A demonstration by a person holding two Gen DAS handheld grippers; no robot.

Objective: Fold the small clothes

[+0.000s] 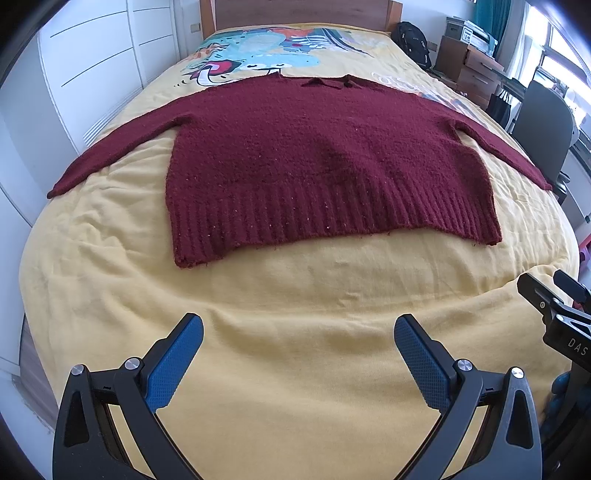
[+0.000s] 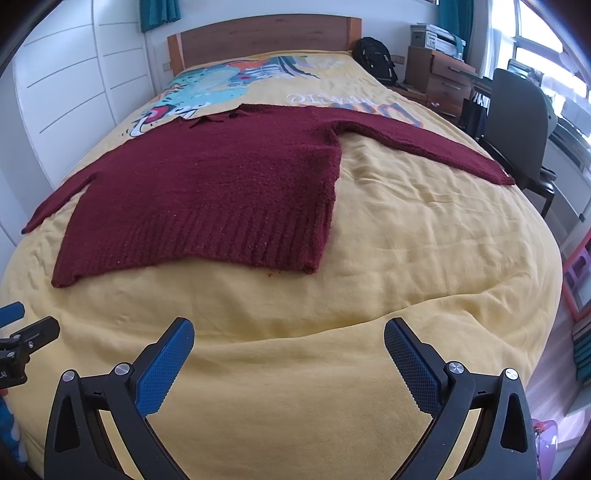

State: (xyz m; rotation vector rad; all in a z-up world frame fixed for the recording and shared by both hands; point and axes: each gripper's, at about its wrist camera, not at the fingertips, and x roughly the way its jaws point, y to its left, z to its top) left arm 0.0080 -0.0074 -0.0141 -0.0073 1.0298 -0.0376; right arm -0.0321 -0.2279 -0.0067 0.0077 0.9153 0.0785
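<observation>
A dark red knitted sweater (image 1: 325, 158) is lying flat on a bed (image 1: 295, 295) covered with a yellow bedspread (image 2: 424, 229). It is lying face up in the middle of the bed, its collar (image 1: 327, 83) pointing toward the far wooden headboard (image 2: 258, 35) and its ribbed hem (image 1: 332, 221) facing the near end. Both sleeves are spreading out sideways: the left sleeve (image 1: 110, 147) is reaching toward the left edge of the bed, the right sleeve (image 2: 424, 144) toward the right edge.

The left gripper (image 1: 298, 354) is hovering over the bare bedspread near the foot of the bed, well apart from the hem. Its blue-padded fingers (image 1: 173, 365) are standing wide apart and holding nothing. The right gripper (image 2: 289, 360) is hovering alongside it, to the right, likewise over bare bedspread and short of the hem; its fingers (image 2: 413, 369) are also spread wide with nothing between them.

A printed cartoon design (image 1: 258, 51) is showing on the far part of the bedspread, beyond the collar. White wardrobe doors (image 2: 74, 81) are standing along the left side of the bed. To the right, a black backpack (image 2: 375, 61), a wooden drawer unit (image 2: 439, 79) and a grey chair (image 2: 517, 125) are standing beside the bed.
</observation>
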